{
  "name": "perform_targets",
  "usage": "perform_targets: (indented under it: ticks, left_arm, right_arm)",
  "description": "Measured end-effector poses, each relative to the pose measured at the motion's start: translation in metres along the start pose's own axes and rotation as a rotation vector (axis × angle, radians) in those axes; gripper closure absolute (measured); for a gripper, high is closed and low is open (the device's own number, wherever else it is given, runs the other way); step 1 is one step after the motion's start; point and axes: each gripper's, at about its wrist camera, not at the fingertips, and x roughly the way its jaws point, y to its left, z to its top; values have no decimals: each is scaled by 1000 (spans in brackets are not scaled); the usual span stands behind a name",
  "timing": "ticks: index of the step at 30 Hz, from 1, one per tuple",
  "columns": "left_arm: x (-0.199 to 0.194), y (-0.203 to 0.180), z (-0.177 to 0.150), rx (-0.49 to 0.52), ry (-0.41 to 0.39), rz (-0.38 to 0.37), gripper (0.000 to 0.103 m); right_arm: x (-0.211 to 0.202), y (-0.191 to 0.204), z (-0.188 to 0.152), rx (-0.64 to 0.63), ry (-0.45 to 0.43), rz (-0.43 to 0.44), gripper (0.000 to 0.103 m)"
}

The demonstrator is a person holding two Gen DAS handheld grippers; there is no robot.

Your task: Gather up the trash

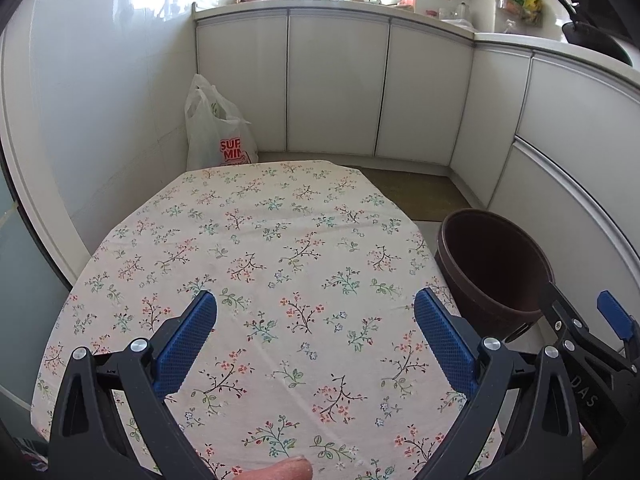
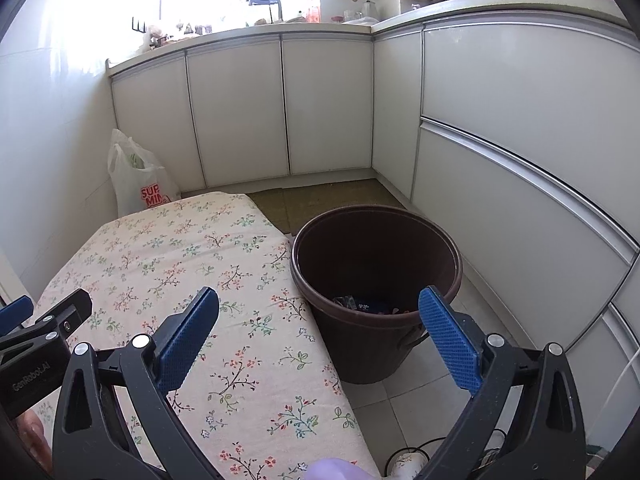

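Observation:
A dark brown bin (image 2: 376, 256) stands on the floor just right of the table, with a few scraps of trash (image 2: 362, 305) at its bottom. The bin (image 1: 494, 264) also shows at the right of the left wrist view. My left gripper (image 1: 316, 308) hangs open over the table's floral cloth (image 1: 280, 248) with nothing between its blue pads. My right gripper (image 2: 320, 308) is open too, spanning the table's right edge and the bin's near rim, holding nothing. Each gripper shows at the edge of the other's view.
A white plastic shopping bag (image 1: 218, 136) leans against the wall behind the table. White cabinets (image 2: 280, 108) run along the back and right. A brown mat (image 2: 332, 196) and pale floor tiles (image 2: 404, 396) lie around the bin. A fingertip (image 1: 288, 470) shows at the bottom edge.

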Motion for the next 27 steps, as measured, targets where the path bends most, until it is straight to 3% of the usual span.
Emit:
perform_targets:
  ticks: [27]
  left_arm:
    - [4,0,-2,-14,22,-5,7]
  right_arm:
    - [9,0,-2,-17,41,1,7]
